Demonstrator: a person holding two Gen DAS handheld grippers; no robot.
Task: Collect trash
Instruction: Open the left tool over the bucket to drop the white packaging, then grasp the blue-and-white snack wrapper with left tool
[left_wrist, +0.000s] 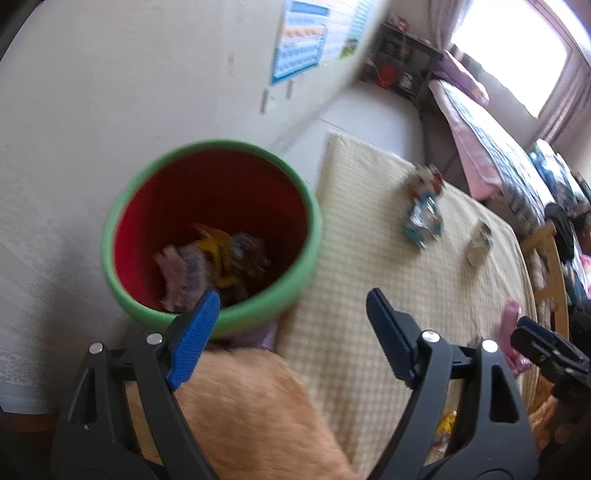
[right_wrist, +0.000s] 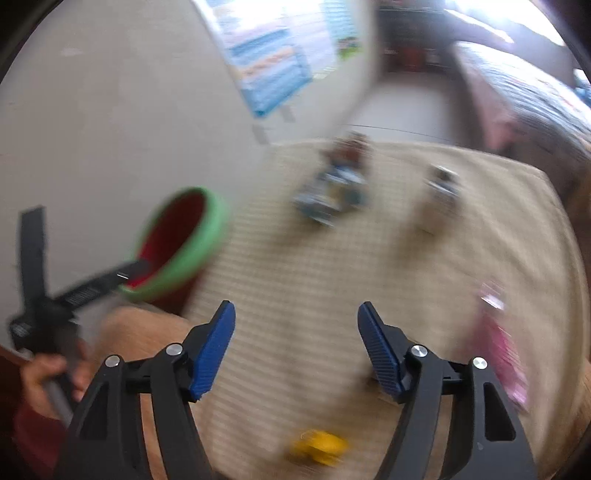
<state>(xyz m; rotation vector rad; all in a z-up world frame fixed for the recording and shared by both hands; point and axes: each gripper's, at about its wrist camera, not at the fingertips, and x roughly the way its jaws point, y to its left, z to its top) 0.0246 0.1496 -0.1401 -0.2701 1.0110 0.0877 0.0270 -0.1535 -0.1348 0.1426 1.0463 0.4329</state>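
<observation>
A red bin with a green rim (left_wrist: 212, 236) stands by the wall and holds several crumpled wrappers. My left gripper (left_wrist: 291, 299) hovers open and empty at the bin's near rim, over the edge of the cream checked mat (left_wrist: 351, 258). My right gripper (right_wrist: 295, 310) is open and empty above the mat (right_wrist: 295, 266). On the mat lie a blue-white wrapper (right_wrist: 328, 195), a grey wrapper (right_wrist: 439, 195), a pink wrapper (right_wrist: 498, 343) and a yellow wrapper (right_wrist: 319, 445). The bin (right_wrist: 177, 243) sits left of them. The right wrist view is blurred.
An orange fuzzy cloth (left_wrist: 251, 406) lies under the left gripper. A wall with a poster (left_wrist: 299, 40) runs behind the bin. A bed with pink bedding (left_wrist: 480, 129) and a wooden chair (left_wrist: 550, 280) stand at the right. A hand (right_wrist: 44, 373) holds the left gripper's handle.
</observation>
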